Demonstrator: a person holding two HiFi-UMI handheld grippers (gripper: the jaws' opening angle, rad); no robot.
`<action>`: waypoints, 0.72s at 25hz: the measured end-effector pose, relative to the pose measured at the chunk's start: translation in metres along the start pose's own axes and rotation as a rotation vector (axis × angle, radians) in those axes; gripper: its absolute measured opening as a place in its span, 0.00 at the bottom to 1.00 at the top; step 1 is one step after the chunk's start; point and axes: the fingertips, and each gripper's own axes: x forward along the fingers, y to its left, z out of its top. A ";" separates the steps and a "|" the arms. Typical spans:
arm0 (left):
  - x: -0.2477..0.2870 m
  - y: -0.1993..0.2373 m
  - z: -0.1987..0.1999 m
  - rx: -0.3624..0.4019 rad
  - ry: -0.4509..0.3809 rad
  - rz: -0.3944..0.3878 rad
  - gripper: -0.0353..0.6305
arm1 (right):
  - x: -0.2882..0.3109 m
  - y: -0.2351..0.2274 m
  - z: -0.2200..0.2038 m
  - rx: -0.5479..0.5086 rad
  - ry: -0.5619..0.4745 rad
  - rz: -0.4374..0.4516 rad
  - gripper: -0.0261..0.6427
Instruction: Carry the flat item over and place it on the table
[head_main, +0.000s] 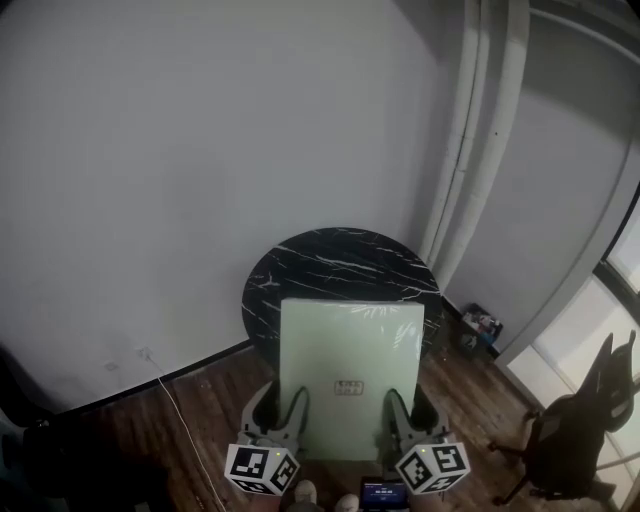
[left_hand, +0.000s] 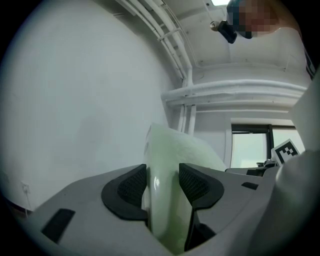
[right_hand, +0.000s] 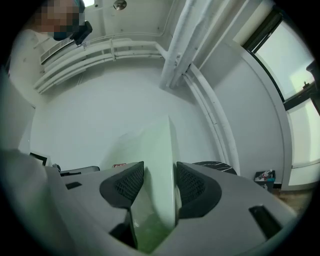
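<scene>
1. Biggest thing here is the plain white wall (head_main: 150, 150), which fills most of the head view. Below it is a dark wooden floor (head_main: 200, 410).
2. Some white pipes (head_main: 480, 130) run up the corner on the right, and there's a bright window (head_main: 622, 270) further right.
3. The table (head_main: 340, 262) is round, with a black top and white marble veins. It sits close to the wall, right in front of the person.
4. The board (head_main: 350, 350) is pale green, flat and squarish, and it's held up roughly level off the floor. Its far edge overlaps the near part of the table from above. Honestly I can't tell if it's touching the top or just hanging over it.
5. A dark office chair (head_main: 580, 430) stands off to the right, well away from the table.
6. The left gripper (head_main: 281, 405) is on the board's near left corner. In its own view the two black pads are clamped on the board's edge, one on each face, and they're set pretty wide.
7. Same deal with the right gripper (head_main: 410, 408) on the near right corner. The board sits between its pads and is pinched there, leaning a bit in that view.
8. The marker cubes (head_main: 262, 468) sit at the back of each gripper, down at the bottom of the head view.
9. A thin pale cable (head_main: 175, 400) trails across the floor from the wall on the left.
10. There's a small label (head_main: 349, 387) on top of the board near the person's edge, too tiny to read.
</scene>
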 end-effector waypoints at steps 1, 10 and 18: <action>-0.002 0.000 0.000 -0.004 0.006 -0.001 0.36 | -0.003 0.001 0.000 0.006 0.004 0.000 0.33; -0.008 -0.013 0.000 -0.011 0.031 -0.007 0.36 | -0.017 -0.004 0.001 0.040 0.010 0.000 0.33; -0.006 -0.030 -0.002 -0.029 0.035 -0.005 0.36 | -0.026 -0.018 0.009 0.046 0.012 0.016 0.33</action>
